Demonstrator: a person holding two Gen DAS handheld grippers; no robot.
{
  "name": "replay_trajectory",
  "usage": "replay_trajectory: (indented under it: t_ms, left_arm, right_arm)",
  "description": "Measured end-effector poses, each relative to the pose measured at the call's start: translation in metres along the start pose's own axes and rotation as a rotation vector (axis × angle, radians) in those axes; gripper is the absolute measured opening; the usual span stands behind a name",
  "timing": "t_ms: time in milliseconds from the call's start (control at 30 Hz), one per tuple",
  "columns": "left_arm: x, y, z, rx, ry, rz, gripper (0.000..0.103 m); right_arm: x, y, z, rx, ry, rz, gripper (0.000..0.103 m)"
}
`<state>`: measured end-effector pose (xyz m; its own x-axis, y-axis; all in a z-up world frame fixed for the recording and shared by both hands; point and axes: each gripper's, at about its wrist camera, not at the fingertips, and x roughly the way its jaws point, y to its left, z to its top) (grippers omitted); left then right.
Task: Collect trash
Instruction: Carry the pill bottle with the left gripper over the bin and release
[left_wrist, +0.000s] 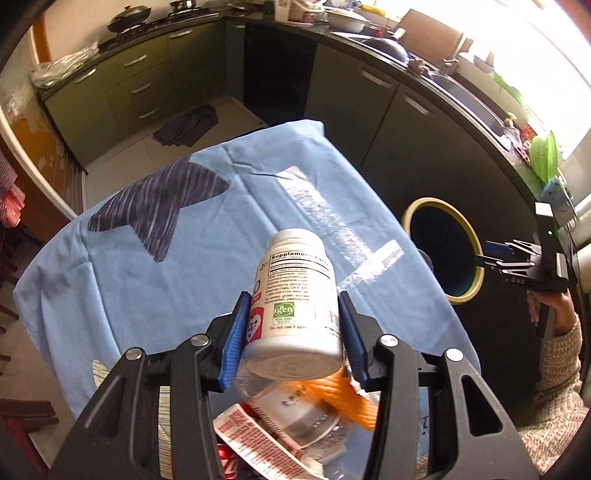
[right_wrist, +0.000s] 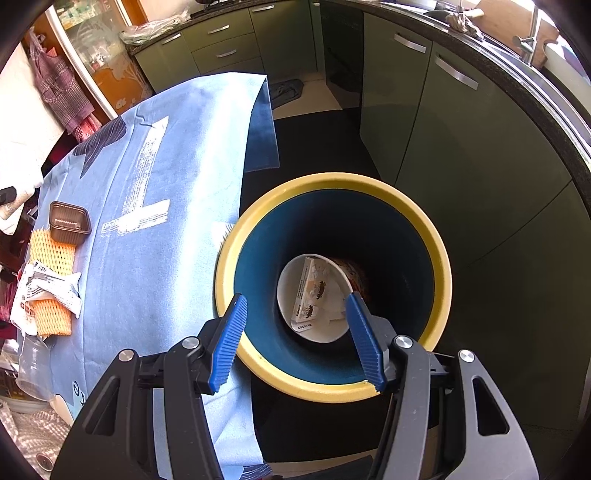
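A: Bottle (left_wrist: 295, 295) is sitting between my left gripper (left_wrist: 293, 339) pads, low centre of the left view, gripped at both sides and hanging above the blue cloth (left_wrist: 147, 280).

B: And the right gripper (right_wrist: 297, 339)?

A: I'm holding it with jaws standing wide and nothing between them, over the yellow-rimmed bin (right_wrist: 439, 258) in the middle of the right view. A paper bowl (right_wrist: 332, 295) is lying at the bin's bottom.

B: Other trash?

A: Wrappers (right_wrist: 48, 291) and a dark tray (right_wrist: 70, 223) are lying at that view's left edge.
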<state>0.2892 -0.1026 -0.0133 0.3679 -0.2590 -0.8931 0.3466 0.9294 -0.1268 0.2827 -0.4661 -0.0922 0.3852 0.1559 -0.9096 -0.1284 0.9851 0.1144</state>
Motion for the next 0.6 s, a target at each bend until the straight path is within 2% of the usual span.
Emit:
replay_trajectory:
  t_ms: [167, 333, 500, 600]
  left_arm:
    - [0.010, -0.073, 0.019, 0.152, 0.023, -0.090, 0.045]
    - [0.045, -0.148, 0.035, 0.290, 0.092, -0.167, 0.045]
    - [0.100, -0.210, 0.049, 0.399, 0.180, -0.195, 0.045]
    - [0.133, -0.237, 0.054, 0.432, 0.223, -0.189, 0.045]
  right_arm:
    - [-0.011, -0.013, -0.009, 0.023, -0.020, -0.002, 0.056]
    - [-0.027, -0.029, -0.021, 0.052, -0.046, -0.010, 0.056]
    - [-0.041, -0.044, -0.029, 0.080, -0.065, -0.024, 0.056]
    - [-0.045, -0.050, -0.033, 0.093, -0.069, -0.028, 0.056]
